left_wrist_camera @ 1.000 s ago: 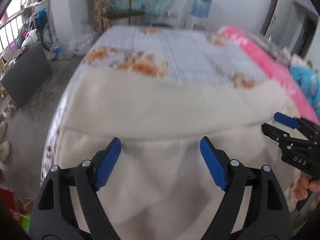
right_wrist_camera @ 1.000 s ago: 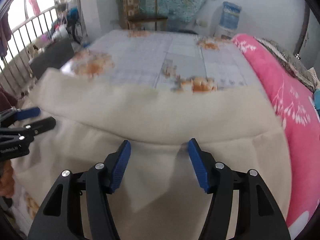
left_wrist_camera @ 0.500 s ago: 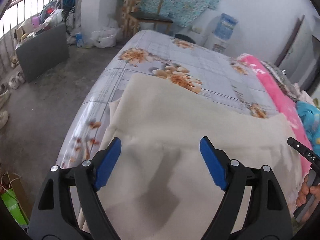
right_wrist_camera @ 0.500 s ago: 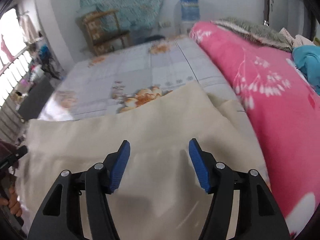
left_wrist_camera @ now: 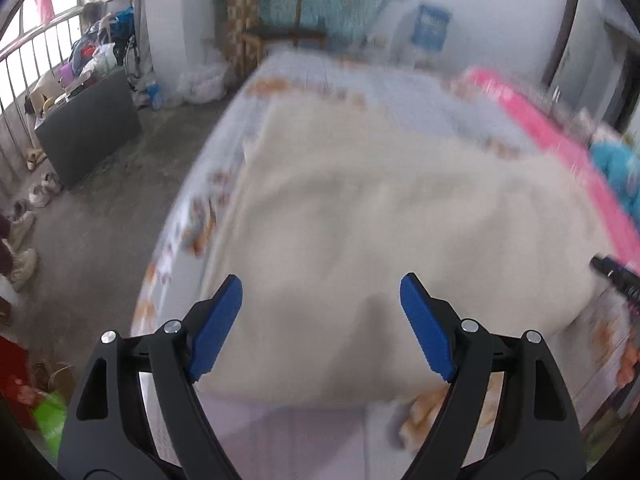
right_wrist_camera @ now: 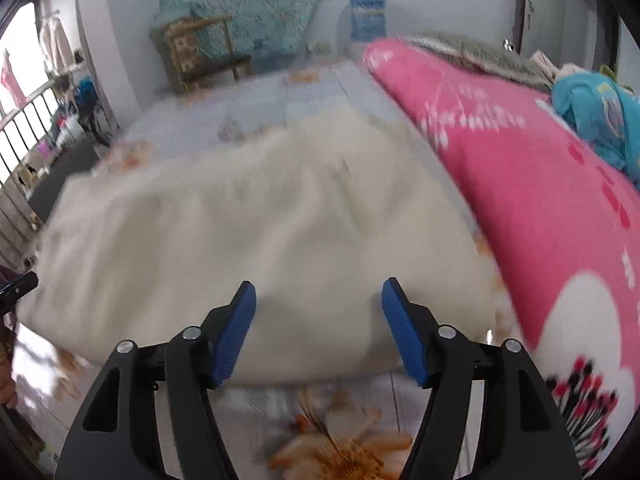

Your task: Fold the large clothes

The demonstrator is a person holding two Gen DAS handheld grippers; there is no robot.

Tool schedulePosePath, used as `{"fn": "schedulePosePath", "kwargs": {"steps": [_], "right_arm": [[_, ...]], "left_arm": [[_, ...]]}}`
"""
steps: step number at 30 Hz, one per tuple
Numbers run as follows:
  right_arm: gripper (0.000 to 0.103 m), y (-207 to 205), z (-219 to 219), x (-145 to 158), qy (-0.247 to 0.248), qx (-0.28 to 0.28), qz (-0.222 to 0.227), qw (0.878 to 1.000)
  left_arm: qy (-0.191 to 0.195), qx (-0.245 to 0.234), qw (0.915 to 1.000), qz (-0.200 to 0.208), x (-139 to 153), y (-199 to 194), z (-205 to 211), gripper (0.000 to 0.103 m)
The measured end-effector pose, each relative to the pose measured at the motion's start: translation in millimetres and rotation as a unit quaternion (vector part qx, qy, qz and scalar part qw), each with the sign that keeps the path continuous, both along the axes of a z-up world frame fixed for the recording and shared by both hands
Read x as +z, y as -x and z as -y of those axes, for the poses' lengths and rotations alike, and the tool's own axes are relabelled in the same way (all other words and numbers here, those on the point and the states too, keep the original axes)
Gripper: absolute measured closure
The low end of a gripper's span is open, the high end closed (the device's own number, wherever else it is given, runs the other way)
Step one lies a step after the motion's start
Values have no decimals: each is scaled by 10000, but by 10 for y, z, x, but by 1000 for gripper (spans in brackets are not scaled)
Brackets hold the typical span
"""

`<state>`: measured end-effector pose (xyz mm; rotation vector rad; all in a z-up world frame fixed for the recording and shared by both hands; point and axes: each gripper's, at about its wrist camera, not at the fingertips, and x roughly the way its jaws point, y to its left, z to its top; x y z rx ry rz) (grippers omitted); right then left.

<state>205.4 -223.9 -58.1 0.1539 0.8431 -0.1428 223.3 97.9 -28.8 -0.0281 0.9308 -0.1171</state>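
A large cream garment [left_wrist_camera: 380, 216] lies folded and spread across the bed; it also shows in the right wrist view [right_wrist_camera: 260, 216]. My left gripper [left_wrist_camera: 321, 320] is open and empty, above the garment's near edge on its left side. My right gripper [right_wrist_camera: 319, 320] is open and empty, above the near edge on its right side. The right gripper's tip shows at the right edge of the left wrist view [left_wrist_camera: 616, 274]. The left gripper's tip shows at the left edge of the right wrist view [right_wrist_camera: 18, 286]. Both views are motion-blurred.
The bed has a grey floral sheet [right_wrist_camera: 344, 432]. A pink floral quilt [right_wrist_camera: 540, 184] lies along the right side, with a blue cloth [right_wrist_camera: 600, 116] beyond it. A wooden chair [left_wrist_camera: 272, 36] stands past the bed. A dark panel [left_wrist_camera: 88, 128] and shoes are on the floor to the left.
Both grippers have drawn back toward the near edge of the bed. The garment's near fold edge and the sheet in front of it have come into view. Both stay open.
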Motion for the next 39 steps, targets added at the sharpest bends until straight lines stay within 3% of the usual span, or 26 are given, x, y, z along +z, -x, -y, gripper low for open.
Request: {"fn": "schedulePosePath", "kwargs": {"steps": [4,7,9,11,12,13,14,18,21,25,30,39], "right_arm": [[37,107,-37,150,-22,-119,87,9999],[36,290,-281,352,28,298,520,9982],[30,340,-500,325,116,698,642,9954],[28,267,-652,130,279,886,377,9950],[20,176,-715,-52,382,903,47,9952],[20,154,-752,-109,569,862,17,9946],[20,169,-791,-116,696,852,54,9939],[20,319,-770,60,272,877,124,9957],[19,490,-770,213,294,782,345,9959],[9,688,-744,370,108,660,594,9960],[6,842,-846,519,181,606,772,9950],[6,1016,-918,699,513,334,960,9935]], "left_arm": [[111,156,9998,99,60,140,-56,24],[41,-112,9981,599,279,377,78,24],[-116,-372,9965,737,309,495,236,20],[-283,-527,9969,504,161,499,385,19],[-427,-509,9975,259,44,450,428,19],[-489,-467,9976,113,-58,417,448,18],[-486,-429,9976,225,-60,428,443,18],[-406,-385,9975,428,102,553,443,18],[-462,-419,9953,742,253,726,471,17],[-357,-374,9942,938,467,923,503,11],[-236,-438,9933,1040,655,1117,594,8],[-447,-307,9900,1302,845,1286,731,8]]}}
